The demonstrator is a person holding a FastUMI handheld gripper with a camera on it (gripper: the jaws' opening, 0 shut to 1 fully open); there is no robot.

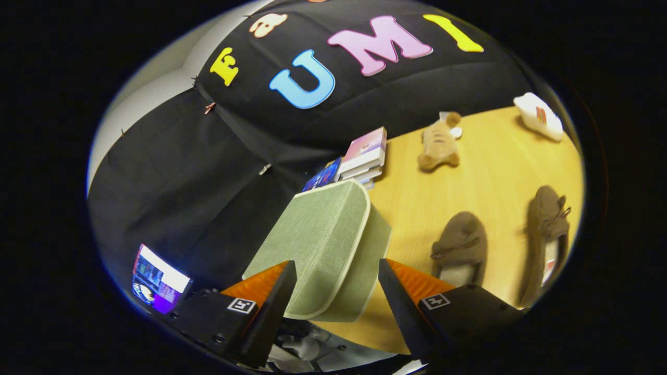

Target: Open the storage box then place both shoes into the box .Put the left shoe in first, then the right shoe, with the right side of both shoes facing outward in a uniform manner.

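The hand-held gripper has its fingers spread apart, and the near end of the green storage box lies between them; whether the fingers touch it is hard to tell. The box lid looks shut. Two brown shoes rest on the wooden counter beside the box. Beyond them are a stack of books, a plush toy and a white packet.

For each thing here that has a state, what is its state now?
storage box: green, lid on, lies between the fingers.
gripper: fingers open, one each side of the box's near end.
two shoes: brown, on the table, outside the box.
books: stacked.
plush toy: lying down.
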